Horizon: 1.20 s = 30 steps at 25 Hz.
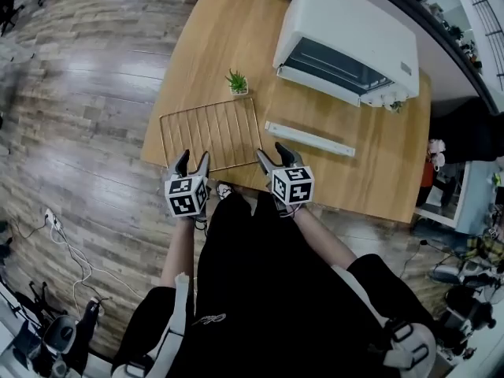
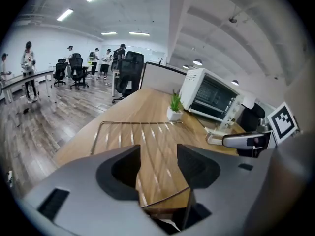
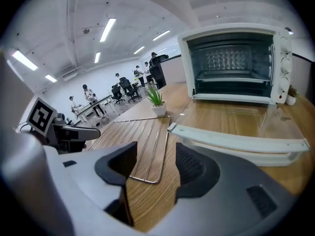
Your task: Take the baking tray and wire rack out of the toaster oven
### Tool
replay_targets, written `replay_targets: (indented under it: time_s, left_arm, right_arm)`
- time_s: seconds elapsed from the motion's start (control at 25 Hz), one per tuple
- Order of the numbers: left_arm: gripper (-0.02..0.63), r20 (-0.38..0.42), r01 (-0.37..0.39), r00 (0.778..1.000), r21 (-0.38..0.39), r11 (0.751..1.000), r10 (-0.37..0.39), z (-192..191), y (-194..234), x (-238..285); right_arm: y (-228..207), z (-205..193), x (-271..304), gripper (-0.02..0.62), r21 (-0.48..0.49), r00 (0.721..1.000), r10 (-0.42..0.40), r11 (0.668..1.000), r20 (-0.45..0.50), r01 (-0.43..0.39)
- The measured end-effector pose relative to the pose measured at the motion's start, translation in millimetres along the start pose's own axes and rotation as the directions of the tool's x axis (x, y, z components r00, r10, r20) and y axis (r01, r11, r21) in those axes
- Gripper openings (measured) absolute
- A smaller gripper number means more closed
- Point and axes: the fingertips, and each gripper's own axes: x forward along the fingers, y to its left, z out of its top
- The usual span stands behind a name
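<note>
Since both sets of jaws stand wide and empty, I read the wire rack (image 1: 211, 134) flat on the tabletop (image 1: 378, 172) just ahead of my left gripper (image 1: 194, 157), the baking tray (image 1: 309, 138) lying crosswise beyond my right gripper (image 1: 272, 151), both outside the toaster oven (image 1: 346, 38).

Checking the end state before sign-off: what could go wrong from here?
1. The wire rack lies right at the table's near edge, just ahead of the open left gripper and right gripper; a nudge could slide it off.
2. The potted plant stands at the rack's far corner; pushing the rack could tip it.
</note>
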Motion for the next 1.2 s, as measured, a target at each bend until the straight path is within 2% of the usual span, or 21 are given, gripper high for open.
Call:
replay_targets:
  time_s: [0.28, 0.56, 0.64, 0.76, 0.84, 0.92, 1.2]
  left_arm:
    - [0.223, -0.026, 0.190, 0.982, 0.073, 0.979, -0.189, 28, -84, 39]
    - [0.224, -0.040, 0.302, 0.953, 0.101, 0.948, -0.299, 53, -159, 72]
    - [0.222, -0.040, 0.333, 0.943, 0.087, 0.939, -0.331, 62, -179, 83]
    - [0.222, -0.027, 0.379, 0.925, -0.010, 0.925, -0.379, 76, -205, 96]
    - [0.222, -0.016, 0.384, 0.923, -0.036, 0.922, -0.385, 86, -222, 103]
    - [0.222, -0.003, 0.378, 0.926, -0.029, 0.925, -0.379, 97, -239, 111]
    - [0.222, 0.063, 0.346, 0.938, -0.103, 0.933, -0.341, 113, -293, 138]
  right_arm:
    - [-39, 20, -46, 0.258, 0.042, 0.991, -0.080, 0.996, 0.106, 0.076]
    - [-99, 28, -88, 0.259, 0.141, 0.972, -0.161, 0.980, 0.172, 0.137]
    - [-116, 30, -97, 0.259, 0.173, 0.965, -0.180, 0.974, 0.191, 0.147]
    - [-142, 36, -108, 0.259, 0.230, 0.959, -0.188, 0.963, 0.214, 0.138]
    - [-160, 43, -115, 0.259, 0.262, 0.956, -0.183, 0.958, 0.231, 0.120]
    - [-179, 54, -122, 0.259, 0.271, 0.952, -0.173, 0.957, 0.253, 0.102]
    - [-237, 84, -143, 0.259, 0.240, 0.946, -0.112, 0.970, 0.305, 0.037]
